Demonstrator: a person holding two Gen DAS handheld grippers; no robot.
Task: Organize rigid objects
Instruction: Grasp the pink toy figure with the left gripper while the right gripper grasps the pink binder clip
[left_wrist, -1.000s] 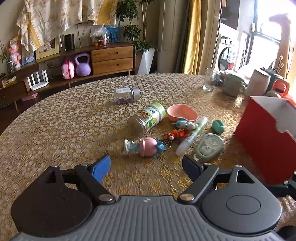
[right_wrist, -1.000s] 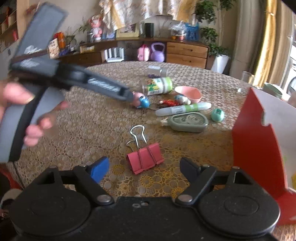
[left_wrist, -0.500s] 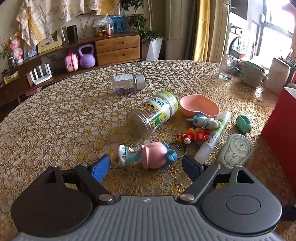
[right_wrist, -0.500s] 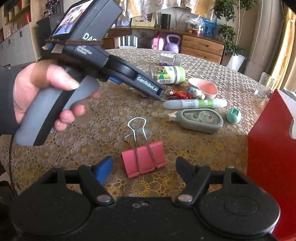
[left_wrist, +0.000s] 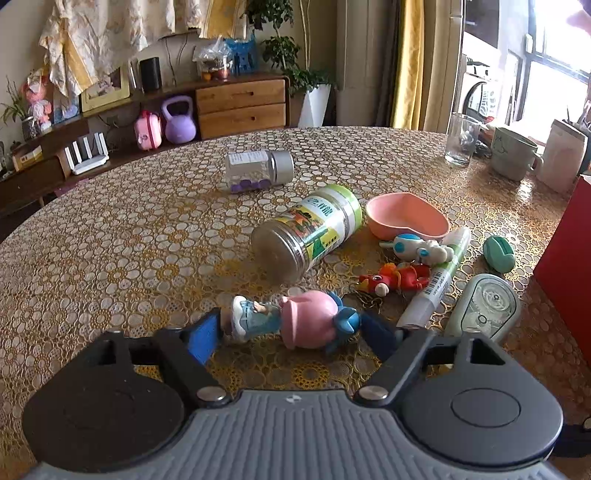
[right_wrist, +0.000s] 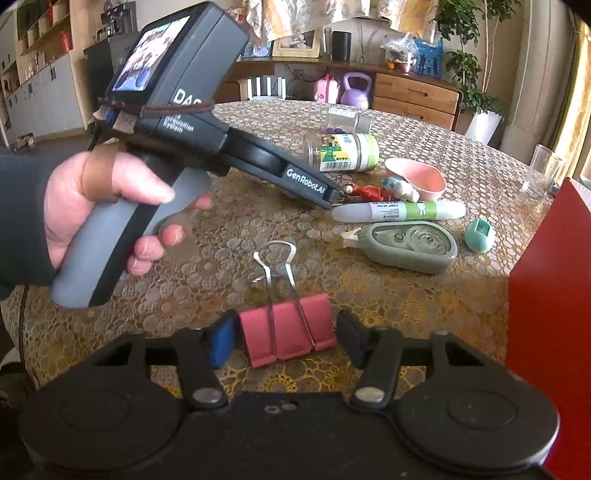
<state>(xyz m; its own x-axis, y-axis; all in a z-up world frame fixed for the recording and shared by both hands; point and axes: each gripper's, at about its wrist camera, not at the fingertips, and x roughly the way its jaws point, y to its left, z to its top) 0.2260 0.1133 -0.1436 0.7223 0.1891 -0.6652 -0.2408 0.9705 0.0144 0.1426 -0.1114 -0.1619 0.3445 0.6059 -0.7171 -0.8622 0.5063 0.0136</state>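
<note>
A pink and blue toy figure (left_wrist: 295, 325) lies on its side on the table. My left gripper (left_wrist: 291, 334) is open, its fingers on either side of the figure, not closed on it. A red binder clip (right_wrist: 288, 338) lies flat with its wire handles pointing away. My right gripper (right_wrist: 286, 341) is open around the clip, with small gaps on both sides. The left gripper's body (right_wrist: 177, 122) fills the left of the right wrist view and hides the toy figure there.
A labelled jar (left_wrist: 310, 229), a small bottle (left_wrist: 258, 171), a pink heart dish (left_wrist: 406, 219), a white marker (left_wrist: 436, 280), a correction tape (left_wrist: 484, 310), small toys and a green sharpener (left_wrist: 498, 253) lie scattered. A red box (right_wrist: 550, 317) stands at the right. A glass (left_wrist: 461, 138) and mug stand behind.
Both grippers moved forward and down. The left one now straddles the toy figure and the right one straddles the binder clip. Both jaw gaps have narrowed.
</note>
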